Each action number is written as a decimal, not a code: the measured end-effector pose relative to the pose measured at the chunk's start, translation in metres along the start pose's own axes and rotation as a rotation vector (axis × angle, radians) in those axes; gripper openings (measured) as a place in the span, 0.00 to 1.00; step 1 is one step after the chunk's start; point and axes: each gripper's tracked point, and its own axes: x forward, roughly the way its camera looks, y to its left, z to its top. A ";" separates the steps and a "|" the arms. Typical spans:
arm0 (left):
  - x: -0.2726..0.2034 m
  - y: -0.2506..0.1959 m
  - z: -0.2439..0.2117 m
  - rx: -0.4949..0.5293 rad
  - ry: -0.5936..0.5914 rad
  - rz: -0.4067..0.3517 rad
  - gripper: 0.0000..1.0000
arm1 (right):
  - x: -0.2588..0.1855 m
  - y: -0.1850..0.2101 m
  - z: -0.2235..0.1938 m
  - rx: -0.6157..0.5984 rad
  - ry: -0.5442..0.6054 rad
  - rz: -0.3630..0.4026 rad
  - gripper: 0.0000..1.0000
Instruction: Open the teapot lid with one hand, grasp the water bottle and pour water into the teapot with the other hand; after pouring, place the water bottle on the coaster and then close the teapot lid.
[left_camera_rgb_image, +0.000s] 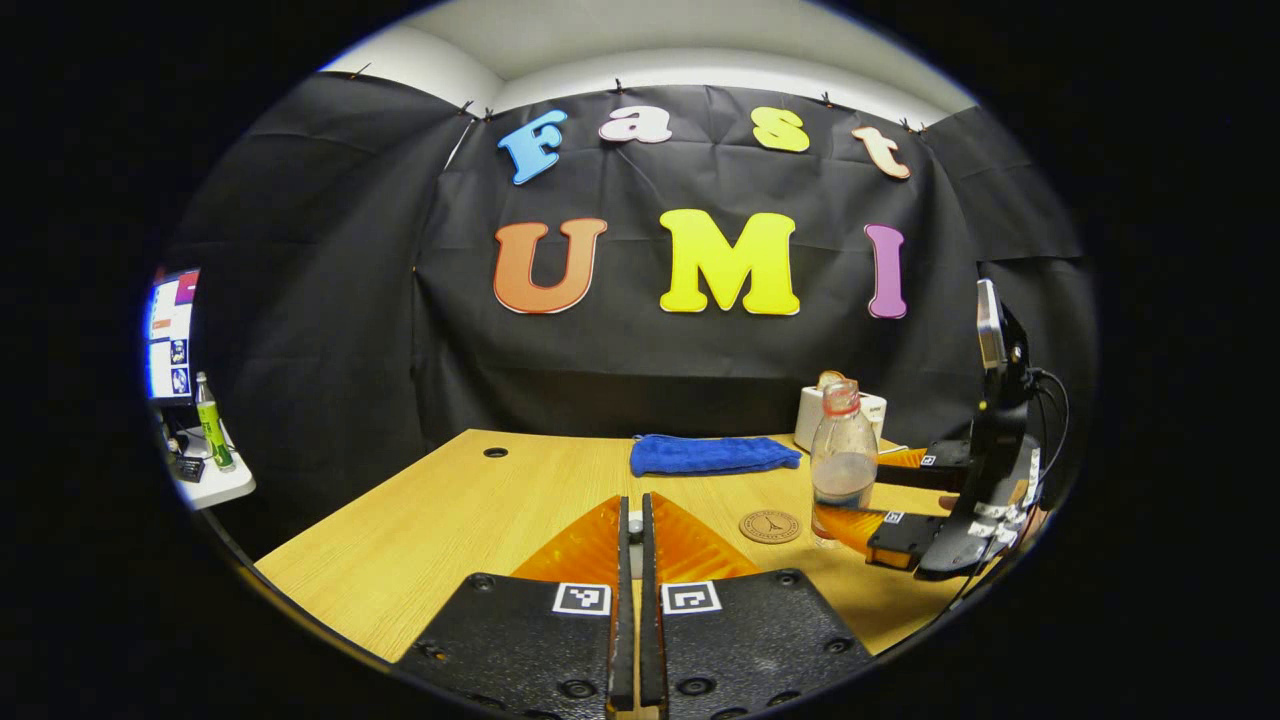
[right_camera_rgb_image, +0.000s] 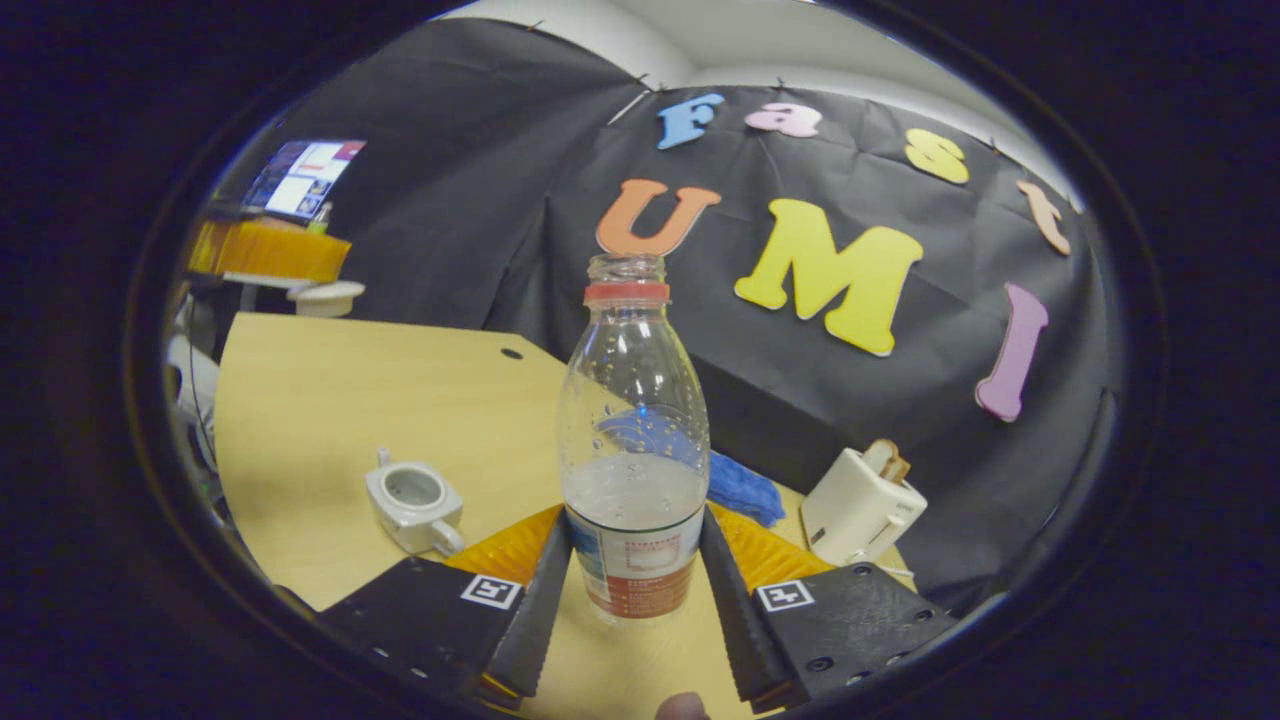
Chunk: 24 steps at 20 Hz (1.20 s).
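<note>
My right gripper (right_camera_rgb_image: 632, 525) is shut on the water bottle (right_camera_rgb_image: 632, 450), one finger on each side of its label. The clear bottle is uncapped, has a red neck ring and is partly filled. In the left gripper view the bottle (left_camera_rgb_image: 843, 460) stands upright just right of the round brown coaster (left_camera_rgb_image: 770, 526), with the right gripper (left_camera_rgb_image: 880, 490) around its lower part. Whether its base touches the table I cannot tell. The white teapot (right_camera_rgb_image: 413, 497) sits open on the table. My left gripper (left_camera_rgb_image: 634, 502) is shut on the knob of the teapot lid (right_camera_rgb_image: 325, 297).
A folded blue cloth (left_camera_rgb_image: 712, 454) lies at the back of the wooden table (left_camera_rgb_image: 430, 520). A white toaster (right_camera_rgb_image: 862, 510) with bread stands in the back right corner. Off to the left are a side table with a green bottle (left_camera_rgb_image: 212, 425) and a monitor (left_camera_rgb_image: 170, 335).
</note>
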 end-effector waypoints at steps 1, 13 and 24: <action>0.000 -0.001 0.001 0.002 -0.003 -0.002 0.05 | 0.002 -0.005 0.007 0.060 -0.020 0.007 0.72; -0.001 0.013 -0.002 -0.005 -0.002 0.024 0.05 | 0.092 -0.041 0.007 0.296 -0.034 -0.004 0.71; 0.004 0.025 -0.009 -0.009 0.015 0.045 0.05 | 0.128 -0.031 -0.030 0.344 0.030 -0.003 0.72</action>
